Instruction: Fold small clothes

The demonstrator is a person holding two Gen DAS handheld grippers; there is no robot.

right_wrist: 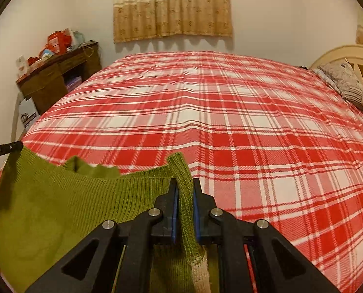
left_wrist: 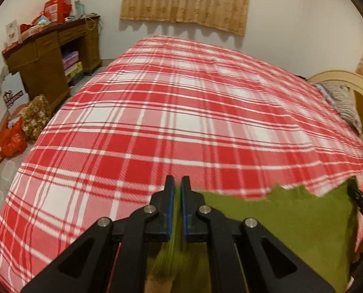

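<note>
A small olive-green knitted garment (left_wrist: 291, 224) hangs stretched between my two grippers above the near edge of the bed. My left gripper (left_wrist: 177, 183) is shut on one top corner of it; the knit runs down between the blue pads. My right gripper (right_wrist: 184, 183) is shut on the other top corner, a ribbed strip (right_wrist: 181, 185) with a cream end below. The garment (right_wrist: 49, 210) spreads to the left in the right wrist view, where the left gripper's tip (right_wrist: 8, 149) shows. The right gripper's tip (left_wrist: 359, 197) shows at the right of the left wrist view.
The bed carries a red and white plaid cover (left_wrist: 181, 112). A pillow (right_wrist: 349, 85) and a cream headboard (right_wrist: 347, 53) are at the right. A wooden desk (left_wrist: 52, 53) with clutter and bags on the floor (left_wrist: 13, 139) stand left of the bed. A curtain (right_wrist: 171, 7) hangs behind.
</note>
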